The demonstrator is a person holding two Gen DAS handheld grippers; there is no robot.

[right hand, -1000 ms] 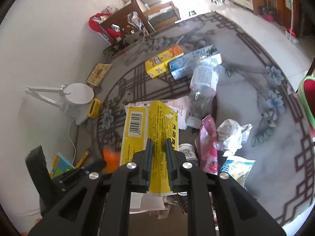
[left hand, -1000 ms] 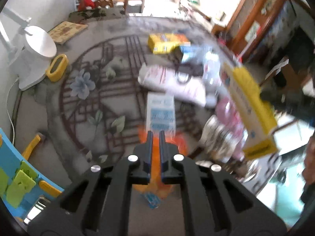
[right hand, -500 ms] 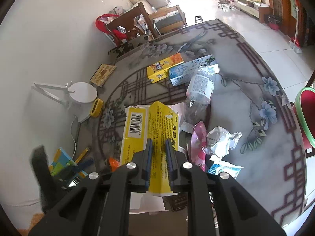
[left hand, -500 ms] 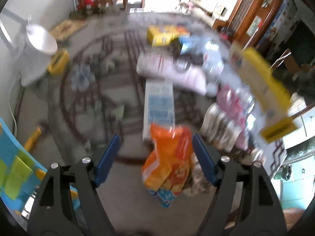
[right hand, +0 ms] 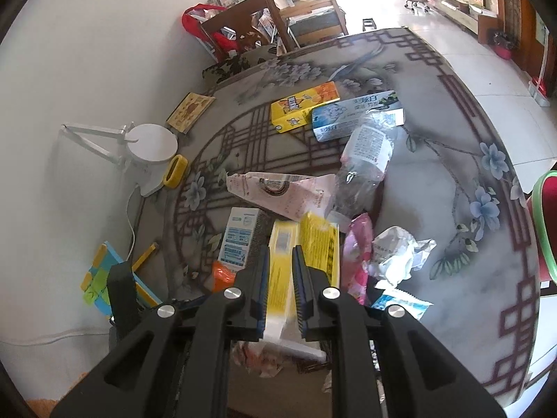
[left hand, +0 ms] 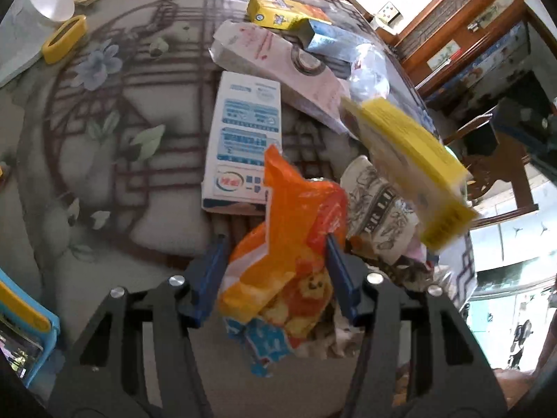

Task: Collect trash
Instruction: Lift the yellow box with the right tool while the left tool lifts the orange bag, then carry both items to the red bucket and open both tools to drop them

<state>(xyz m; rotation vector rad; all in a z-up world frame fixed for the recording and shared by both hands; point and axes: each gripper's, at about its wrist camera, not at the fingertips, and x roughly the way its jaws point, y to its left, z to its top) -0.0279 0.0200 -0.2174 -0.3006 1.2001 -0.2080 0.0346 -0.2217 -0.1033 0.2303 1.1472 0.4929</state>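
Note:
An orange snack bag (left hand: 289, 261) stands crumpled on the patterned table (left hand: 115, 181), between the fingers of my left gripper (left hand: 276, 244). Its jaws are closing around the bag; the right pad touches it and a thin gap shows at the left pad. My right gripper (right hand: 280, 254) is shut on a flattened yellow carton (right hand: 316, 244), held above the litter pile. In the left wrist view that yellow carton (left hand: 410, 153) hangs at the right. The orange bag (right hand: 221, 275) peeks out left of the right gripper.
A blue-and-white box (left hand: 243, 139), a pink-white pouch (left hand: 278, 59) and a paper cup (left hand: 379, 209) lie close by. Farther off are a plastic bottle (right hand: 365, 149), pink wrapper (right hand: 357, 254), crumpled white wrapper (right hand: 397, 250) and two boxes. A white lamp (right hand: 149, 146) stands at the table's left.
My left gripper went from shut to wide open, sank over the orange bag, and its jaws have since narrowed around it. The right gripper kept hold of the yellow carton, rolling slightly.

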